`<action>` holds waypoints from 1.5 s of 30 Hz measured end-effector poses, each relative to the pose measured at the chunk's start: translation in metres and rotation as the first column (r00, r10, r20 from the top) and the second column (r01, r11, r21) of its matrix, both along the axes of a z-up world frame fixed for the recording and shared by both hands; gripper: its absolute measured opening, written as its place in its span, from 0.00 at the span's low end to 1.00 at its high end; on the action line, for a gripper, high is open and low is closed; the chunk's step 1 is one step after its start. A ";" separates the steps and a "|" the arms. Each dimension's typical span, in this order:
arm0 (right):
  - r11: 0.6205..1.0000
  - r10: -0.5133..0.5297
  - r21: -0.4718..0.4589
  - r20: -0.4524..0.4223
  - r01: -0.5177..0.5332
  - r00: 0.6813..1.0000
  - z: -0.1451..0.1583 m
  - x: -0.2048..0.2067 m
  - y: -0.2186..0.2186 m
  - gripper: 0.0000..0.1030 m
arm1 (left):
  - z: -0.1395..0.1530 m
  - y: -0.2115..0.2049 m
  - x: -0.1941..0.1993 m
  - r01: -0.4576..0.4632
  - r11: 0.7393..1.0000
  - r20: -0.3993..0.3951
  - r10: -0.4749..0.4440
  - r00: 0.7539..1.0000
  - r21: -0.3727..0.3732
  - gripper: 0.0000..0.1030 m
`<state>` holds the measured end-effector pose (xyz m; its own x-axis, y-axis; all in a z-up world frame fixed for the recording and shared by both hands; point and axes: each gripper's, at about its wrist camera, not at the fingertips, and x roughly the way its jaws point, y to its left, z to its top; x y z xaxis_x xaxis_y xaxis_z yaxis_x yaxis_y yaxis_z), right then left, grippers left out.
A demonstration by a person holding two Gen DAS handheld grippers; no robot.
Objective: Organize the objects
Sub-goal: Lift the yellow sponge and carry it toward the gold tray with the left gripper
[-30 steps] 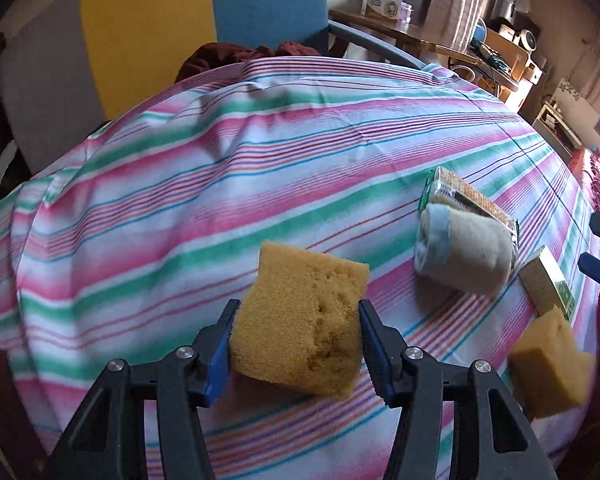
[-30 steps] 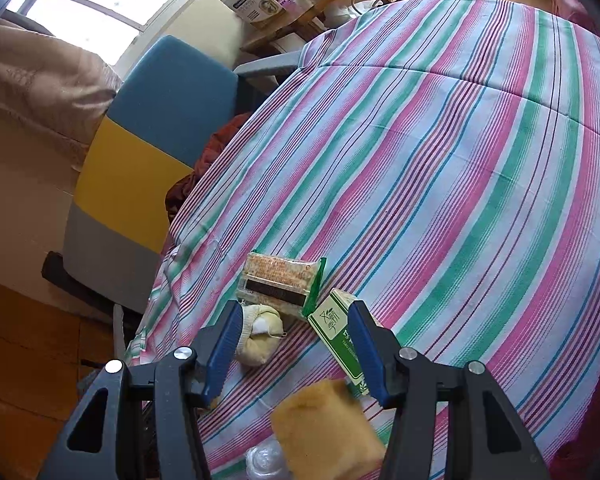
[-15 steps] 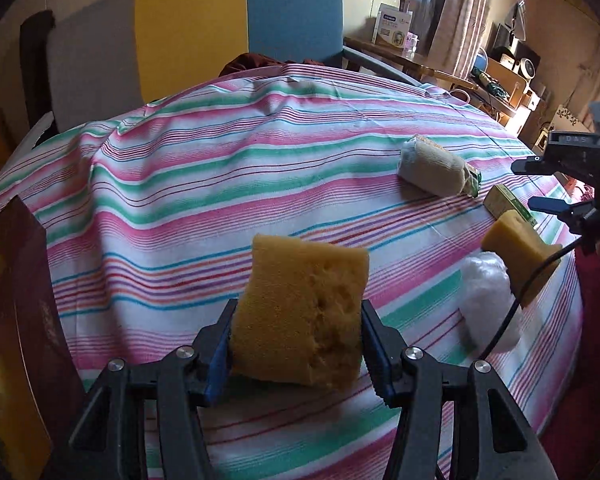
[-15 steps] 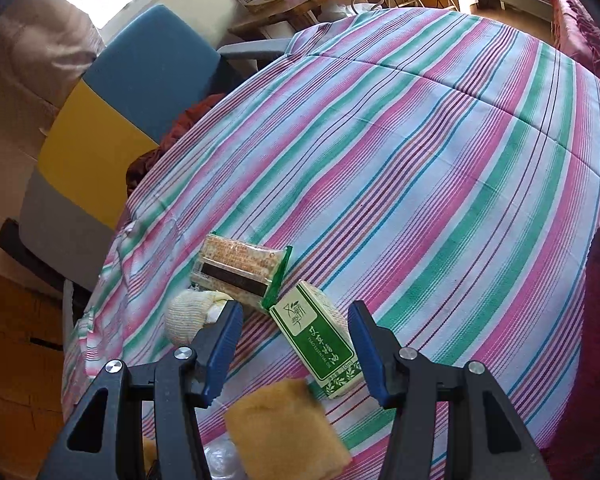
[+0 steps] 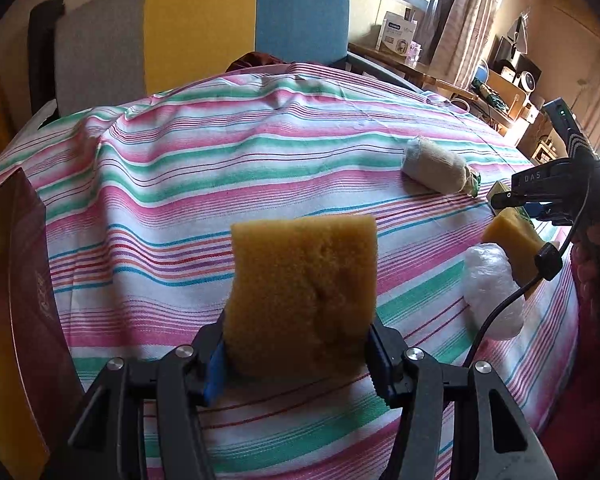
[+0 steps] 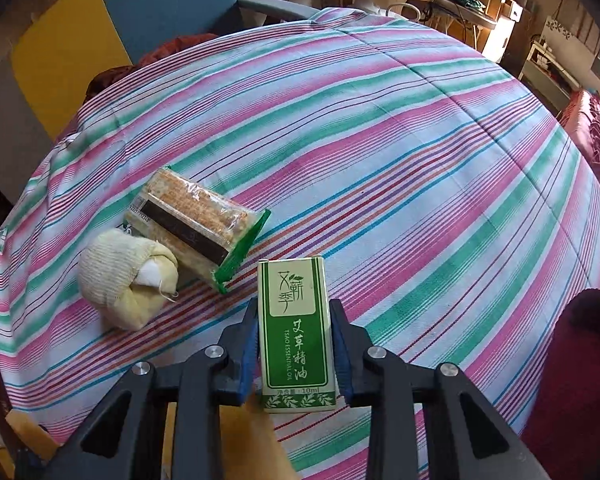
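Two grippers engaged, each flanking one item

Partly hidden: in the right wrist view a second sponge [image 6: 256, 444] is cut off at the lower edge beneath the fingers. In the left wrist view a dark red box [image 5: 20, 312] is cropped by the left edge, and the snack packet [image 6: 198, 220] is almost wholly hidden behind the rolled sock [image 5: 436, 168].

Left gripper [image 5: 298, 354]: jaws clamped on the tan sponge [image 5: 302, 296], which stands upright at lower centre above the striped tablecloth [image 5: 220, 184].

Right gripper [image 6: 294, 344]: jaws narrowed to the sides of the green essential oil box [image 6: 294, 332]. The pads appear to touch it, though firm contact cannot be confirmed. The box sits at lower centre.

Open room: cloth is bare across the centre and right of the right wrist view. A white plastic bundle [image 5: 494, 292] lies near the table edge at right of the left wrist view. A chair [image 5: 252, 20] stands behind the far edge.
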<state>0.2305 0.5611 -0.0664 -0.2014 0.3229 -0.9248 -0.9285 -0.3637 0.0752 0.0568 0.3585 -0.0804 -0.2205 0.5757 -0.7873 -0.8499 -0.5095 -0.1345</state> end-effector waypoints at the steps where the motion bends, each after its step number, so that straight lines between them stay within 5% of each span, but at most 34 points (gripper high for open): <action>1: 1.000 0.001 0.008 0.009 -0.001 1.000 0.000 0.001 0.000 0.30 | -0.001 0.000 0.001 0.001 1.000 -0.006 -0.001 1.000 0.001 0.56; 11: 1.000 0.008 0.008 0.075 -0.009 0.997 -0.010 -0.007 0.003 0.30 | -0.003 -0.004 0.006 0.016 1.000 -0.058 -0.015 0.998 0.024 0.55; 21: 1.000 0.010 0.012 0.088 -0.011 0.996 -0.011 -0.012 0.000 0.30 | -0.002 -0.008 0.000 0.000 0.998 -0.004 0.001 1.000 0.069 0.54; 37: 0.998 0.039 0.043 0.128 -0.044 0.991 -0.011 -0.017 -0.005 0.30 | -0.001 -0.006 0.006 0.004 0.999 -0.057 -0.002 0.998 0.032 0.54; 45: 0.996 0.053 0.059 0.144 -0.062 0.988 -0.007 -0.022 -0.016 0.29 | 0.048 -0.029 0.016 -0.026 0.994 -0.117 0.039 0.992 0.103 0.54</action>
